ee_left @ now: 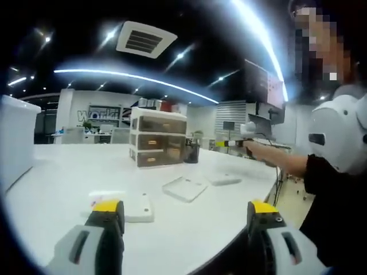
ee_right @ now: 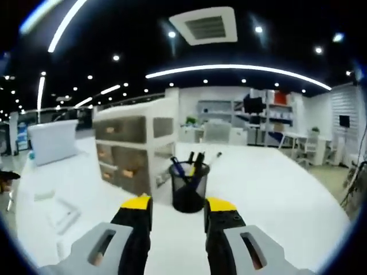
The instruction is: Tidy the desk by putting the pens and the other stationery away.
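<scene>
A black mesh pen cup [ee_right: 188,193] with several pens [ee_right: 195,161] standing in it sits on the white desk [ee_right: 269,189], just beyond my right gripper [ee_right: 179,215], whose jaws stand open with nothing between them. Beside the cup is a white drawer unit [ee_right: 133,150] with three translucent drawers. In the left gripper view the drawer unit [ee_left: 157,141] and pen cup [ee_left: 191,152] are far off across the desk. My left gripper [ee_left: 186,216] is wide open and empty above the near desk edge. The right gripper [ee_left: 236,141] reaches in from the right, held by a person's hand.
A white eraser-like block [ee_left: 140,207], a clear flat case [ee_left: 184,188] and another flat piece [ee_left: 223,179] lie on the desk [ee_left: 74,172]. A white box [ee_right: 53,141] stands at the left. The person [ee_left: 338,172] stands at the right desk edge.
</scene>
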`<state>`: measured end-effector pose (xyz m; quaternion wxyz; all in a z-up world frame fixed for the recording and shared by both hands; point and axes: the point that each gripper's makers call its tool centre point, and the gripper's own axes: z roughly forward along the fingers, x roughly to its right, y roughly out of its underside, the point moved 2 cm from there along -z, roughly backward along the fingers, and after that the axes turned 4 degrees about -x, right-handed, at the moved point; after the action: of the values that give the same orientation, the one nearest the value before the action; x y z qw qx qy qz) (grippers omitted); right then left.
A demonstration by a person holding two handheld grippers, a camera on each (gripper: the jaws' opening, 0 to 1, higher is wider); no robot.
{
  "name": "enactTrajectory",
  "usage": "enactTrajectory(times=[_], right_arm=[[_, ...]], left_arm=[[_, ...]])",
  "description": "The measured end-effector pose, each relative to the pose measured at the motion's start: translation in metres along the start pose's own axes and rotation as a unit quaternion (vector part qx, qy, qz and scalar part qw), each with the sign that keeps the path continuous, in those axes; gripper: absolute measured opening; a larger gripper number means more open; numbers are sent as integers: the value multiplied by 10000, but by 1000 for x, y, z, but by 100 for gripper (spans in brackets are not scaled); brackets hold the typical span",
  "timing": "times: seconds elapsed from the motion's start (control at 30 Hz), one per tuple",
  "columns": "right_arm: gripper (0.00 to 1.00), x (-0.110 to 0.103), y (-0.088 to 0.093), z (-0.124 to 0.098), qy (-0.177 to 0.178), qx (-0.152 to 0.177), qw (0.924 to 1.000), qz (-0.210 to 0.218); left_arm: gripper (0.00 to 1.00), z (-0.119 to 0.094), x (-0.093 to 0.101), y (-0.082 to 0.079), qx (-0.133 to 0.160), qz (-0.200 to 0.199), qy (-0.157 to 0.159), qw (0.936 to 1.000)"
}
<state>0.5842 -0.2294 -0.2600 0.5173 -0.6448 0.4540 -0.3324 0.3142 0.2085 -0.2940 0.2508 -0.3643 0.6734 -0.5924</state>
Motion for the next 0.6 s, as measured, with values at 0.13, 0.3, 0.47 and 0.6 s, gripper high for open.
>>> enactTrajectory(times=[0.13, 0.3, 0.47, 0.6], right_arm=[[34, 3, -7, 18, 79, -86, 9998, -148], [32, 14, -19, 39, 261, -54, 9996, -1], [31, 30, -28, 58, 468, -16, 9989, 57], [29, 39, -29, 71, 573, -16, 9983, 124]], left_arm=[[87, -2, 0, 0, 15, -24, -3, 10000], [87, -6, -3, -1, 38, -38, -47, 10000], [87, -9, -6, -2, 40, -36, -91, 9999], [87, -12, -9, -2, 26, -34, -145, 9999]])
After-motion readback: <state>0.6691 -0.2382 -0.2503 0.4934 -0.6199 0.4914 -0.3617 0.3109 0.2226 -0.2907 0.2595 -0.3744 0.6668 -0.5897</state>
